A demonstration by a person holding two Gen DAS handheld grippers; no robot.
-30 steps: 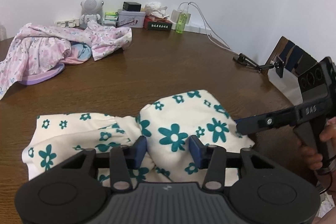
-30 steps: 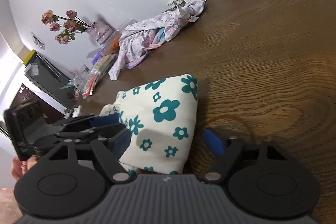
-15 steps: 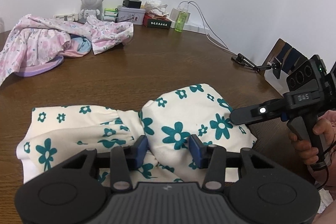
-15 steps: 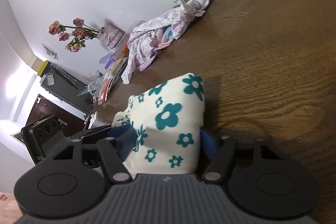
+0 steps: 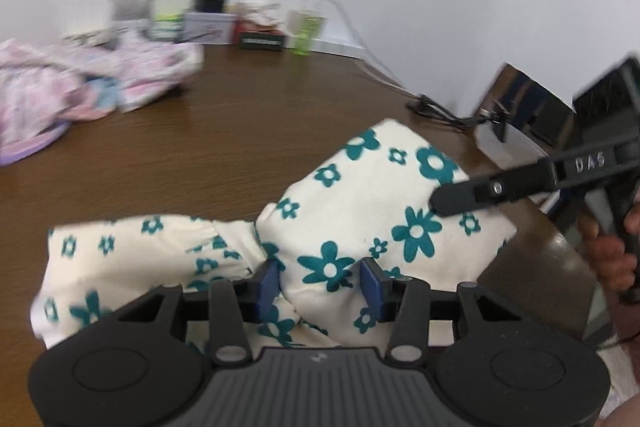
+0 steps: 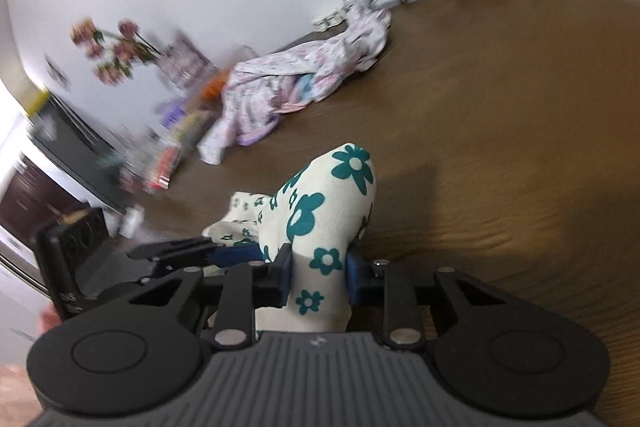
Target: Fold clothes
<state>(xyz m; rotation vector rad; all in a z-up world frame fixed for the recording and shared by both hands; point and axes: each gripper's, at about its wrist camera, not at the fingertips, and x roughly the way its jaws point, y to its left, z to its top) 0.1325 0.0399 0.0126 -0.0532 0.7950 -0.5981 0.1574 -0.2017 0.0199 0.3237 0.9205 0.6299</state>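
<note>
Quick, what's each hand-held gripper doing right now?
Left hand-held gripper: shut on the floral garment.
Right hand-held gripper: jaws closing, pads already pressing a raised fold of the same garment.

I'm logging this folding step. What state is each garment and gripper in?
Floral garment: bunched, partly lifted off the table.
Pink clothes pile: crumpled, untouched.
Left gripper: fabric between its pads.
Right gripper: jaws closing, pads pressing the floral fabric.
</note>
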